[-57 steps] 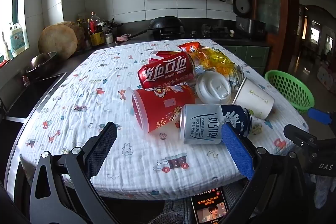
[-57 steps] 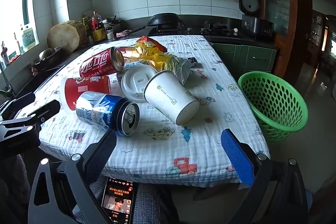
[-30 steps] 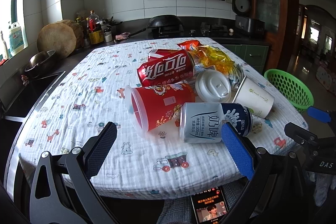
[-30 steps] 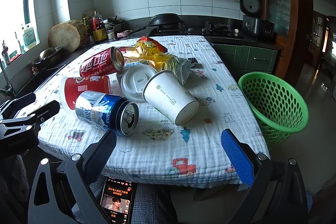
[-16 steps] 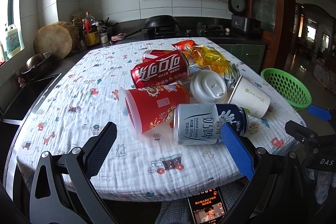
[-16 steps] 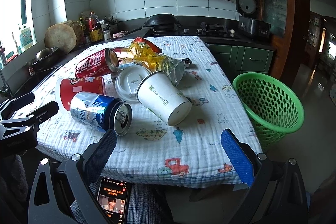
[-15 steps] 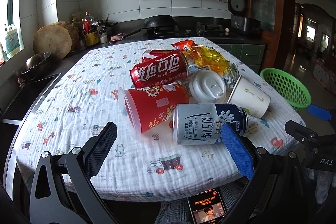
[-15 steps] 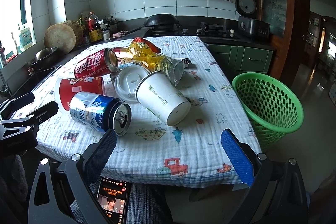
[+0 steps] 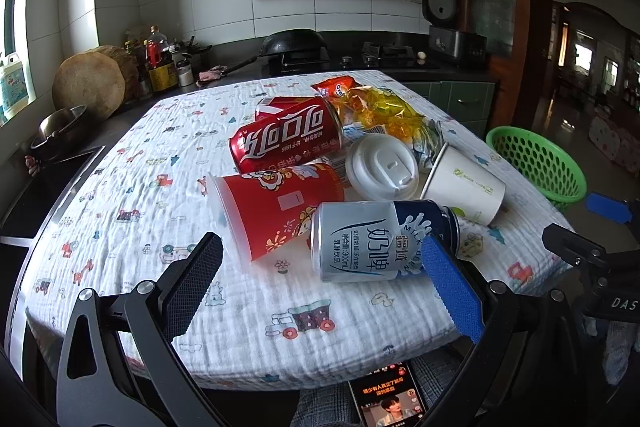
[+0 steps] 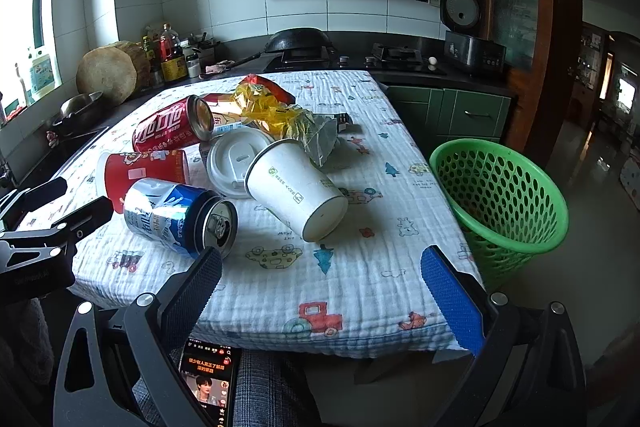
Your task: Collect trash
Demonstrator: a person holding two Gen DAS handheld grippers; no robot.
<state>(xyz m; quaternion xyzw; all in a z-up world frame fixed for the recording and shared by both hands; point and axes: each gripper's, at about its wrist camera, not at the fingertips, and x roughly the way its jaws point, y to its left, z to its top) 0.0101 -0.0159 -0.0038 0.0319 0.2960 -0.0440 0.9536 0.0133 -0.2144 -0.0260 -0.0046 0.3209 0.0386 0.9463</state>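
On the tabletop (image 10: 360, 291) the trash lies in one heap, left of the green basket (image 10: 500, 195) that stands on the floor off the right edge. Largest, the white paper cup (image 10: 296, 191) on its side: light, crushable, best pinched gently across its wall. The red paper cup (image 9: 276, 207) likely handles the same. The milk can (image 9: 360, 239) and red cola can (image 9: 288, 139) are stiff but slick and round; grip mid-body. The white lid (image 9: 382, 167) and yellow wrapper (image 9: 384, 111) are flimsy. Left gripper (image 9: 320, 287) and right gripper (image 10: 320, 291) hover near the table edge, jaws wide apart, holding nothing
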